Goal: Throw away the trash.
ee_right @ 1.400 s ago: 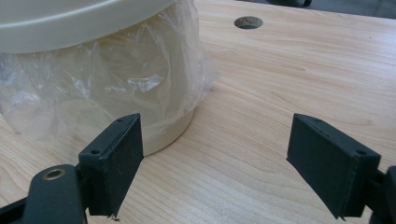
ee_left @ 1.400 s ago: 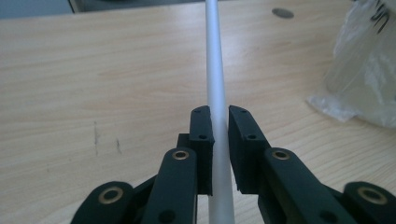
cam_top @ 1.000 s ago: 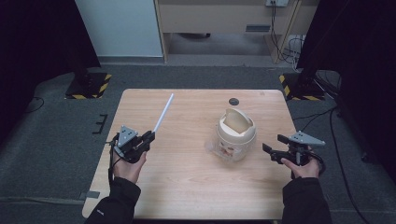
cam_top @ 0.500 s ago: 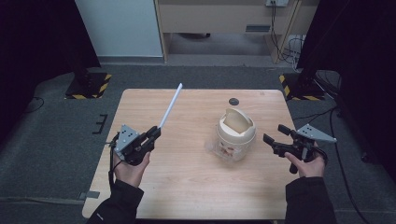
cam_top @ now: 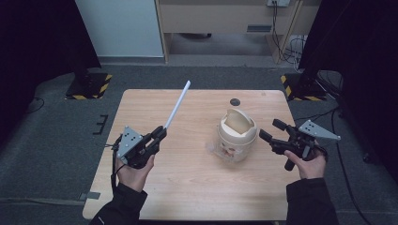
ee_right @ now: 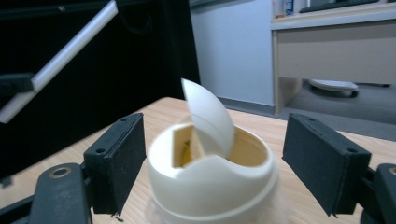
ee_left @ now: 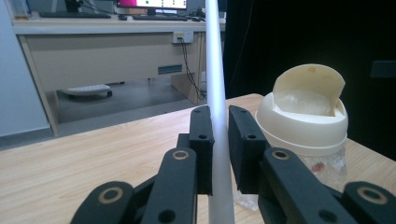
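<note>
Item one, at left: we note the left hand-held gripper (cam_top: 159, 133), jaws pinching a long white tube (cam_top: 177, 104) near its lower end; in the left gripper view the tube (ee_left: 215, 93) rises between the pads, lifted clear of the desk (cam_top: 187, 187) and slanting up and away, likely so it can be steered toward the bin. Item two, centre: a small cream swing-lid bin (cam_top: 237, 136) on a clear base stands on the desk, flap tipped open. Item three, behind it: a small dark disc (cam_top: 234, 101). Item four, right: the right hand-held gripper (cam_top: 270, 133), jaws spread, just closing slightly with nothing between them, framing the bin (ee_right: 210, 177) as if to steady it.
</note>
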Motion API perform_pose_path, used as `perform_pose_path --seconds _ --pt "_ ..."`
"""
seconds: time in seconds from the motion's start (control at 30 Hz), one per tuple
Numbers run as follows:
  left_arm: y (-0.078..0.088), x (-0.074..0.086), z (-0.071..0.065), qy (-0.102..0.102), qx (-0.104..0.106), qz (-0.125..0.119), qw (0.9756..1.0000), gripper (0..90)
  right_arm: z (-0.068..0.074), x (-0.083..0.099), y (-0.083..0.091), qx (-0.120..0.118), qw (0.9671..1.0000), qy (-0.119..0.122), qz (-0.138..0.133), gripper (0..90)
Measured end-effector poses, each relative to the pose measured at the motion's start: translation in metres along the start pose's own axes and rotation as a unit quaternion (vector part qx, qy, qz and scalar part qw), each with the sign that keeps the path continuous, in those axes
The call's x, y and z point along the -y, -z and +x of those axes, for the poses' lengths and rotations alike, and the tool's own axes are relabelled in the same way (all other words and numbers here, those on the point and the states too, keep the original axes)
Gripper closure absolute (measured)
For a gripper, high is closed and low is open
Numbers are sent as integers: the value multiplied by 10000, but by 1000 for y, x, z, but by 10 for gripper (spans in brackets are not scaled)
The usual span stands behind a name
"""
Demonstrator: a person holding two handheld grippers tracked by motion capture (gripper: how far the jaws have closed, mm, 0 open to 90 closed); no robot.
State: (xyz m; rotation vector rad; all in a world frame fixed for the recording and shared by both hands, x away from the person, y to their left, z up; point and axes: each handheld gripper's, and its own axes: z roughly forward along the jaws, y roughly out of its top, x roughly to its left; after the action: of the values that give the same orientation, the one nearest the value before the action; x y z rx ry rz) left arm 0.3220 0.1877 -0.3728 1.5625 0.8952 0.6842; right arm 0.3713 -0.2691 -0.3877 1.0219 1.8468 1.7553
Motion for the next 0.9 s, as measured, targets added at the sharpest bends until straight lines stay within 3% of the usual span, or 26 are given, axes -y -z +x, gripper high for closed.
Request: perform_pose_path --seconds 0.27,0.6,0.9 --pt "-5 0 -13 -142 129 8 9998 799 14 -17 -10 -209 9997 118 -15 215" --pt "-14 -2 -24 -253 236 -21 9994 799 31 -32 -32 -424 9987 -65 -259 216" --pt "-18 1 -35 -332 331 -11 9989 799 50 -39 -53 -647 9976 -109 -201 228"
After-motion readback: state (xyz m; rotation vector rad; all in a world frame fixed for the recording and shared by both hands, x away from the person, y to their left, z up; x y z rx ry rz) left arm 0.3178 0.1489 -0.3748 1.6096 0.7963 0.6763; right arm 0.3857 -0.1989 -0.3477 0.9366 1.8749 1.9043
